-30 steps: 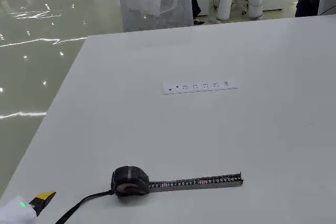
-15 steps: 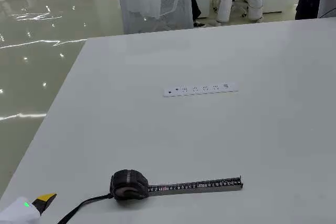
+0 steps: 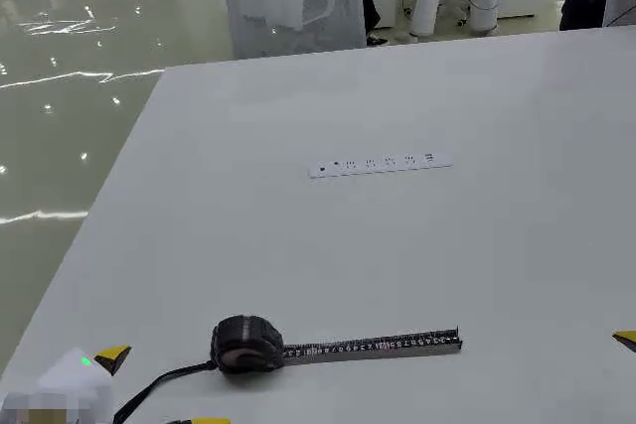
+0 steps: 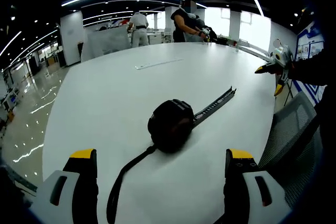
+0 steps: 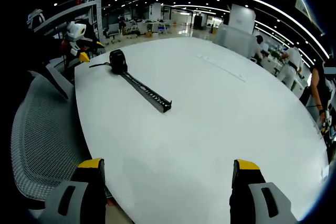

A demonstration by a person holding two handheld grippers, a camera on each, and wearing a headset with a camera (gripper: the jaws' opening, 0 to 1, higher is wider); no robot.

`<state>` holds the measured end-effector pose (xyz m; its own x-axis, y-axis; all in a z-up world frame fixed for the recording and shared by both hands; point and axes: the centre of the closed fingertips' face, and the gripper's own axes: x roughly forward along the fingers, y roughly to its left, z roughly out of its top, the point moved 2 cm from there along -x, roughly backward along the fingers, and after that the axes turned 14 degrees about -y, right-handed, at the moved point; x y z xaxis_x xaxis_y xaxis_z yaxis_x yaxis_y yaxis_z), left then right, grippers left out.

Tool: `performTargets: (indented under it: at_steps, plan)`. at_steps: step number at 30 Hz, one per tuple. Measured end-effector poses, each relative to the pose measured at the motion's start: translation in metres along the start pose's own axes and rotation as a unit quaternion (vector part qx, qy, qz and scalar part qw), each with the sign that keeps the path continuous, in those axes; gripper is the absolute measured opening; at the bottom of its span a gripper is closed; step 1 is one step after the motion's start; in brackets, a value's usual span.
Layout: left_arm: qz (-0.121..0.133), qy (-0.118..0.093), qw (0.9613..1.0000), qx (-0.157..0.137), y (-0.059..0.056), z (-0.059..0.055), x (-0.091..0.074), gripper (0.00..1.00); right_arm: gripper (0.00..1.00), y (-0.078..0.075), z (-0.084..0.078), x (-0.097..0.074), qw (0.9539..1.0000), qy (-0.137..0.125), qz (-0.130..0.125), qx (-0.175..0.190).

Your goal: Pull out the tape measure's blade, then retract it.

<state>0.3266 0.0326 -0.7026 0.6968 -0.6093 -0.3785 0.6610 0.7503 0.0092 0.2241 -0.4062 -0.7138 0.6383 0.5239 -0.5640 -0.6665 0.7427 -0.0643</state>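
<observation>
At the near left edge of the table (image 3: 397,245) we see the left gripper (image 4: 161,154), its jaws spread wide and holding nothing. The black strap (image 3: 159,384) trails toward it from the tape measure (image 3: 246,345), which rests on the table just ahead of those jaws, untouched. Its blade (image 3: 373,347) lies pulled out, running right. Further right, the right gripper (image 5: 168,164) is also wide apart and empty, well clear of the blade's end

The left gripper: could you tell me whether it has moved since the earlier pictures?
Yes, the left gripper has moved forward, nearer the tape measure.
</observation>
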Motion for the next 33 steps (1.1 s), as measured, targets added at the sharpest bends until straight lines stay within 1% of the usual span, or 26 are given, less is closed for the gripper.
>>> performTargets:
  at_steps: [5,7,9,11,12,13,15,17,21,26,28,30,33]
  plan:
    - [0.004,-0.011,0.9998,-0.015,-0.005,0.010,0.009,0.99,0.99,-0.003,0.010,0.007,0.9998,0.001,0.014,-0.017]
    - [0.008,-0.016,0.9997,-0.019,-0.005,0.013,0.013,0.99,0.99,-0.005,0.016,0.011,0.9997,0.000,0.018,-0.019]
    - [0.010,-0.021,0.9995,-0.020,-0.008,0.018,0.016,0.99,0.99,-0.006,0.019,0.014,0.9995,0.004,0.022,-0.022]
    - [0.010,-0.021,0.9995,-0.020,-0.011,0.020,0.021,0.99,0.99,-0.006,0.022,0.017,0.9992,0.007,0.030,-0.026]
    - [0.013,-0.022,0.9996,-0.012,-0.013,0.021,0.023,0.99,0.99,-0.005,0.023,0.020,0.9989,0.009,0.037,-0.027]
    - [0.014,-0.024,0.9995,-0.011,-0.014,0.022,0.025,0.99,0.99,-0.005,0.023,0.021,0.9987,0.011,0.041,-0.028]
    - [0.015,-0.030,0.9993,-0.016,-0.018,0.026,0.029,0.99,0.99,-0.004,0.025,0.025,0.9977,0.017,0.052,-0.040]
    - [0.017,-0.031,0.9992,-0.019,-0.021,0.029,0.032,0.99,0.99,-0.005,0.028,0.029,0.9971,0.020,0.058,-0.044]
    - [0.027,-0.033,0.9985,-0.035,-0.024,0.031,0.038,0.99,0.99,-0.010,0.032,0.036,0.9963,0.022,0.065,-0.051]
    - [0.038,-0.038,0.9976,-0.045,-0.027,0.034,0.041,0.99,0.99,-0.016,0.040,0.042,0.9956,0.023,0.069,-0.060]
    - [0.045,-0.039,0.9970,-0.049,-0.027,0.034,0.043,0.99,0.99,-0.016,0.043,0.045,0.9947,0.023,0.073,-0.069]
    - [0.055,-0.038,0.9962,-0.056,-0.026,0.034,0.044,0.99,0.99,-0.015,0.045,0.048,0.9929,0.026,0.083,-0.081]
    - [0.063,-0.043,0.9948,-0.067,-0.025,0.035,0.047,0.99,0.99,-0.017,0.044,0.054,0.9906,0.040,0.091,-0.094]
